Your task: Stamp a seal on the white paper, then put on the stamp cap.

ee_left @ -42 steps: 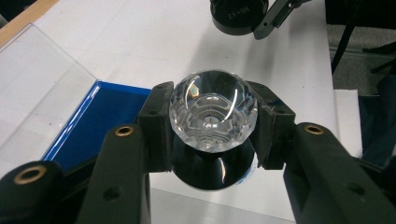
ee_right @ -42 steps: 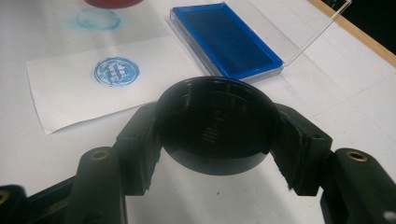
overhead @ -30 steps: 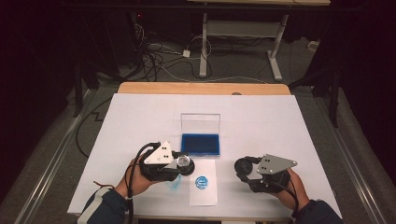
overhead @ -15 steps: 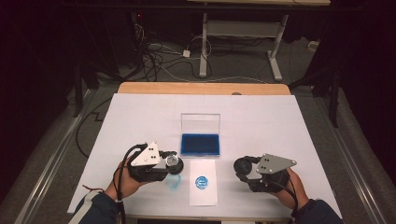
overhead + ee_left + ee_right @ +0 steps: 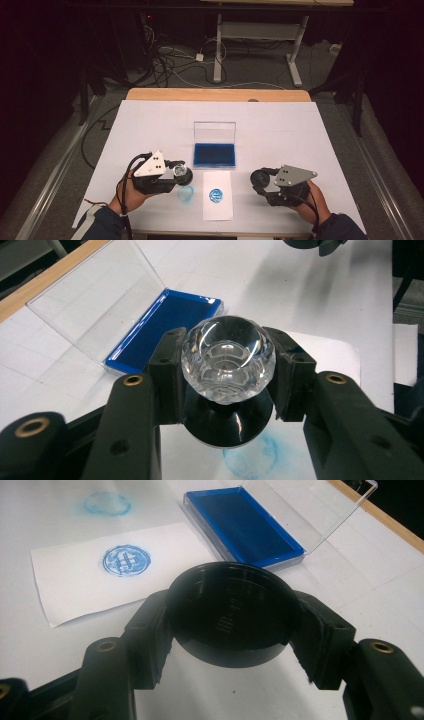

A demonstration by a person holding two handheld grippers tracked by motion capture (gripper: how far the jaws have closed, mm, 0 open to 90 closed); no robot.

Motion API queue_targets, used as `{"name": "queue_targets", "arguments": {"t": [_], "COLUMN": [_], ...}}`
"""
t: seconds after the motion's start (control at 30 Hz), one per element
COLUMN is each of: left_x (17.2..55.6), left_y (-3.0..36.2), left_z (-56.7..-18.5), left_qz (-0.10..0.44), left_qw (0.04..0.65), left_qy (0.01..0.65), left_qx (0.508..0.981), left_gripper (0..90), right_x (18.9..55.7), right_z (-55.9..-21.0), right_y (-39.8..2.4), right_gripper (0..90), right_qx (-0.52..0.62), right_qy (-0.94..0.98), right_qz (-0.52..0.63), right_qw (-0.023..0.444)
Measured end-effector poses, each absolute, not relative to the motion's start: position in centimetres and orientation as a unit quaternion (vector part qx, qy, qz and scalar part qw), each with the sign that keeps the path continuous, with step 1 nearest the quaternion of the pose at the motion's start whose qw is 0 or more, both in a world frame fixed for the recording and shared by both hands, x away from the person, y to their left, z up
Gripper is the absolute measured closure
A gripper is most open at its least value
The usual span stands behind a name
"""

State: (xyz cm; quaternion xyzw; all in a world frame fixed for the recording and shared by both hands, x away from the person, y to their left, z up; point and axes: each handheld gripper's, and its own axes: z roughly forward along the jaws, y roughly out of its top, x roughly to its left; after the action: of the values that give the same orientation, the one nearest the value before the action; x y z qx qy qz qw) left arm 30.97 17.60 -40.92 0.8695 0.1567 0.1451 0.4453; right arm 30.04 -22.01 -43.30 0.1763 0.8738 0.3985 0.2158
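My left gripper (image 5: 181, 173) is shut on a stamp (image 5: 228, 359) with a clear faceted knob and a black base, held just above a round blue smudge (image 5: 186, 194) on the white table cover. To its right lies a white paper slip (image 5: 218, 207) bearing a round blue print (image 5: 216, 194). Behind the slip sits a blue ink pad (image 5: 215, 154) with its clear lid (image 5: 214, 131) standing open. My right gripper (image 5: 260, 179), right of the slip, is shut on a round black cap (image 5: 230, 612). The right gripper view shows the print (image 5: 126, 560) and ink pad (image 5: 242, 525) beyond the cap.
White paper (image 5: 280, 125) covers the table, with a wooden edge (image 5: 215, 94) showing at the far side. Cables and a desk frame (image 5: 220, 45) stand on the dark floor beyond. Bare room lies left and right of the ink pad.
My left gripper has moved a little to the left with the stamp, away from the paper slip and over the blue smudge. The right hand has stayed still.
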Motion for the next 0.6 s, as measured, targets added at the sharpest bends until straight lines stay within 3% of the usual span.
{"name": "queue_targets", "arguments": {"t": [0.6], "left_x": [31.0], "left_y": [17.55], "left_z": [-40.46], "left_qz": [0.151], "left_qw": [0.457], "left_qy": [0.153], "left_qx": [0.863], "left_gripper": [54.3], "right_x": [30.03], "right_z": [-43.42], "right_y": [-21.81], "right_gripper": [38.1], "right_qx": [0.172], "right_qy": [0.876], "right_qz": [0.396], "right_qw": [0.214]}}
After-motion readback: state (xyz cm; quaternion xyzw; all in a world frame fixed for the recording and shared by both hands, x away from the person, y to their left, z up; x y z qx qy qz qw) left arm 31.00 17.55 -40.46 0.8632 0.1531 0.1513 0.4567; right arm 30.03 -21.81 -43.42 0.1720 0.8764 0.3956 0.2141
